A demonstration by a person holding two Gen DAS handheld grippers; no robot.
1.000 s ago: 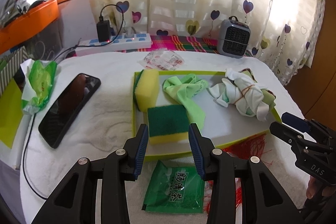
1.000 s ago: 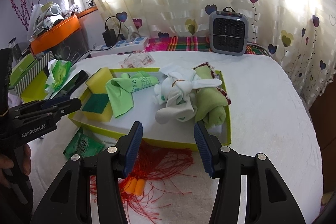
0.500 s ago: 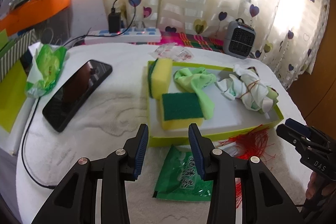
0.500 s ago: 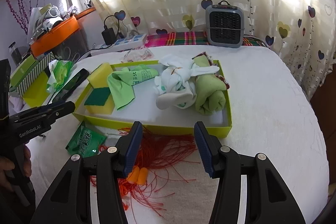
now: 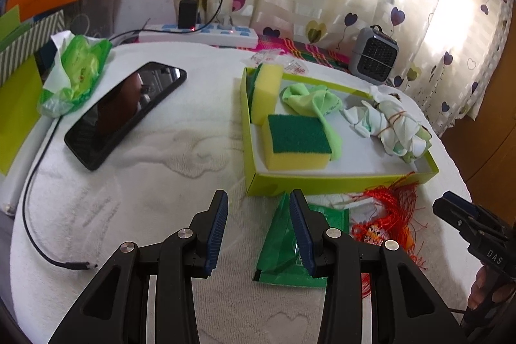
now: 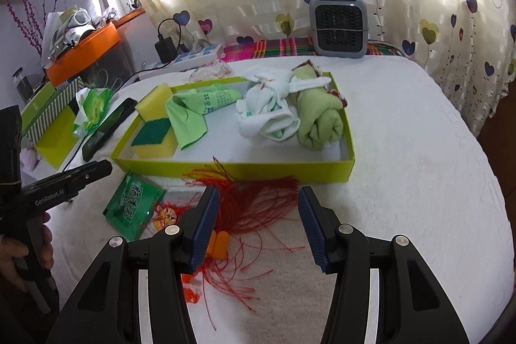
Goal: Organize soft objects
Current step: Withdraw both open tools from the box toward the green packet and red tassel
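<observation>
My left tongs (image 5: 258, 228) hang open over the white cloth (image 5: 154, 182) with nothing between the pads. The green packet (image 5: 287, 250) lies flat on the cloth just past my right-hand pad, its near edge partly hidden behind that finger. The tray (image 5: 322, 182) sits a little farther ahead and to the right of the tips.

My right tongs (image 6: 256, 224) are open too, wider, and empty. The red tassel (image 6: 258, 202) is spread on the cloth right under and between the tips, its threads fanning toward the tray's (image 6: 258, 170) near wall. Its orange end (image 6: 219, 244) lies beside my left-hand pad.

In the tray, from left to right in the right view: a yellow sponge (image 6: 154, 100) on edge at the far left corner, a second sponge (image 6: 153, 137) lying green side up in front of it, a green cloth (image 6: 200, 108) draped against that sponge, a tied white bundle (image 6: 271, 112), and a green roll (image 6: 317, 112) touching the bundle along the right wall.

A phone (image 5: 125, 112) lies on the cloth left of the tray, well apart from both tongs.
</observation>
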